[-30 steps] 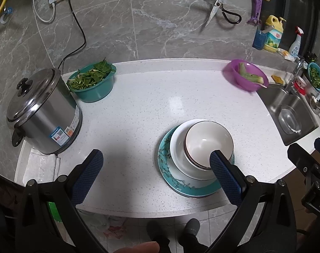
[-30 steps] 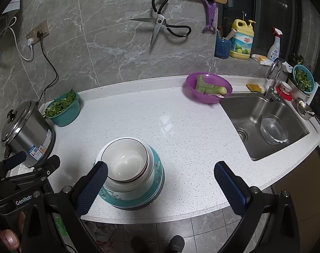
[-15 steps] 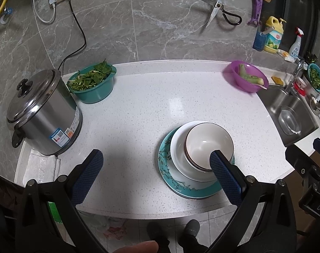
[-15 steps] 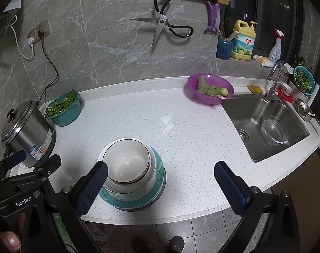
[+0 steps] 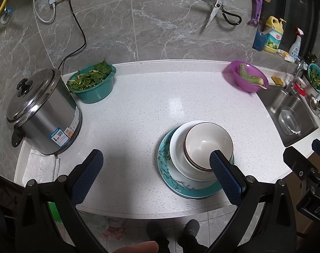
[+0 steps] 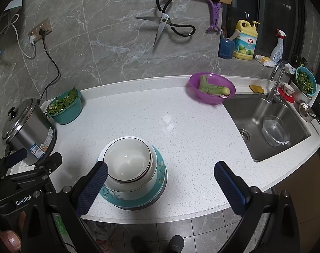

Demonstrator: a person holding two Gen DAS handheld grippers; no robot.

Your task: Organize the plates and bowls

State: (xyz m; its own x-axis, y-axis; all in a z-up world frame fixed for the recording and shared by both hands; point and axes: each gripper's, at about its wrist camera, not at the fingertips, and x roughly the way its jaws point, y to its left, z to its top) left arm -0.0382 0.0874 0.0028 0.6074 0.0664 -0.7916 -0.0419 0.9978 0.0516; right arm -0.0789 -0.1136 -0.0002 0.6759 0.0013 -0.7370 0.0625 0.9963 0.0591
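Bowl (image 5: 208, 144) nested on plates (image 5: 181, 181) for a compact stack on the tabletop (image 5: 151, 103); I hold both grippers (image 5: 155, 168) (image 6: 160, 178), fingers spread, empty.

The black frame of the left gripper (image 6: 27, 181), seen at the lower left of the right wrist view, carries white lettering that reads "GenRob", cut off at its edge. The yellow dish-soap bottle with a green-and-white label (image 6: 246, 42) on the ledge by the wall shows two red Chinese characters reading "立白". The steel rice cooker with a black-knobbed lid (image 5: 43, 113) bears stickers with a QR code, its print too small to read.
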